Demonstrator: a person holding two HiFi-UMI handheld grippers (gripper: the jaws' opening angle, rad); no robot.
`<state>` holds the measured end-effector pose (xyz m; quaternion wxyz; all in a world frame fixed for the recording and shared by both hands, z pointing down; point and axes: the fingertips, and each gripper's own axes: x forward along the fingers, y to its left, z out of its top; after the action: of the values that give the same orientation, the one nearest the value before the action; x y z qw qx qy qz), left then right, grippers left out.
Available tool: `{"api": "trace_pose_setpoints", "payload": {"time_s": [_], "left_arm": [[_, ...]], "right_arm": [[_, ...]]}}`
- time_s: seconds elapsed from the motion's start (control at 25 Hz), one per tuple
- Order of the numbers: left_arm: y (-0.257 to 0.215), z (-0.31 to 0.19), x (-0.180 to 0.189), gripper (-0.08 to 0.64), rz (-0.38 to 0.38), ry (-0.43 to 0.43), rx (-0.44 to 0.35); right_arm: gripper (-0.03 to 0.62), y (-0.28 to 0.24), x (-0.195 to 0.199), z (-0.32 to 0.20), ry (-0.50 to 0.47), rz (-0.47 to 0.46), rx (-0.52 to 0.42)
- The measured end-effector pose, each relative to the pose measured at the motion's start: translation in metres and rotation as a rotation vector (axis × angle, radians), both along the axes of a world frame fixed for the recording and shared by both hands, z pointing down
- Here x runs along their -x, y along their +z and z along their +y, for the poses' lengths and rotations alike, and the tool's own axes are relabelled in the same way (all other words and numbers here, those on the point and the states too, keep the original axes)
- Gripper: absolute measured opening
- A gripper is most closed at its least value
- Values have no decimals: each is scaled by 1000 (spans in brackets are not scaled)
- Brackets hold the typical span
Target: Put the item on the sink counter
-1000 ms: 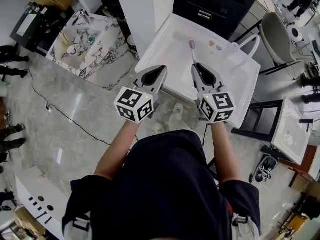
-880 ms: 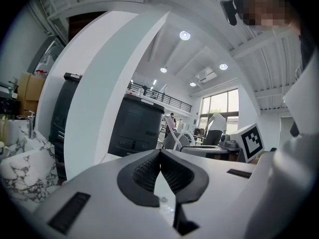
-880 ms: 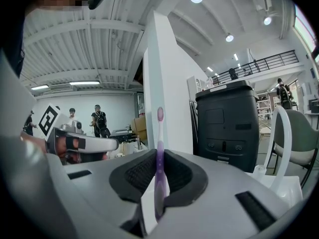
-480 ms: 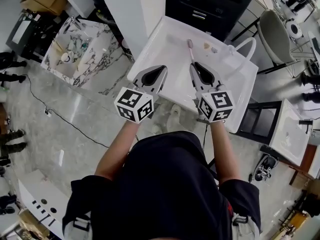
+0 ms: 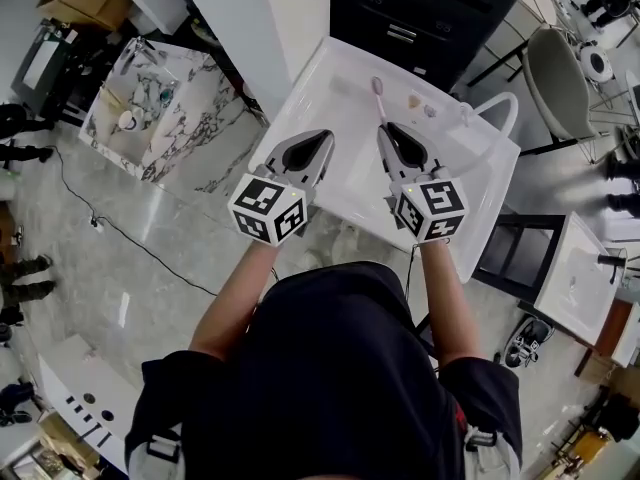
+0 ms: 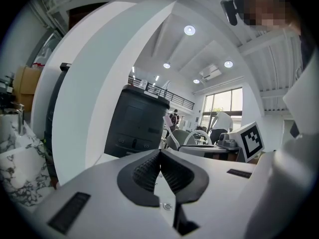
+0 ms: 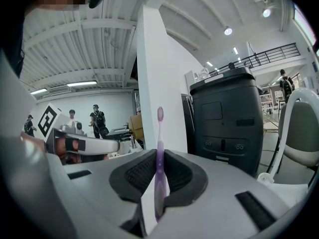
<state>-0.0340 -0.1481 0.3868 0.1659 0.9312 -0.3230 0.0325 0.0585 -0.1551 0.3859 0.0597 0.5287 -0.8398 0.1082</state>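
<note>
Pale stone flooring surrounds a white sink counter (image 5: 455, 183) that stands in front of a black cabinet (image 5: 430, 8). The purple toothbrush (image 5: 381, 105) is held over the counter's far half, with its head pointing toward the far edge, near two small items (image 5: 413, 98) lying there. The right tongs (image 5: 388, 131) are clamped on the lower handle, so most of the shaft and the bristle head project beyond the tips. The left tongs (image 5: 322, 138) are closed on nothing, alongside over the counter's near-left part. By appearance the brush is light, stiff and slim. Its smooth handle could pivot between the pads, so a mid-handle hold, clear of the bristles, suits best.
</note>
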Motion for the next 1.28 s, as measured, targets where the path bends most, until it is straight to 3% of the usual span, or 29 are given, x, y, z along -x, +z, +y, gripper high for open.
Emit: {"api": "trace_pose_setpoints", "payload": {"time_s": [0.8, 1.28], "left_arm": [[32, -62, -43, 11, -42, -5, 81], [46, -77, -70, 11, -78, -16, 113]], "right_arm": [[63, 40, -27, -65, -35, -34, 89], [63, 52, -37, -74, -69, -77, 107]]}}
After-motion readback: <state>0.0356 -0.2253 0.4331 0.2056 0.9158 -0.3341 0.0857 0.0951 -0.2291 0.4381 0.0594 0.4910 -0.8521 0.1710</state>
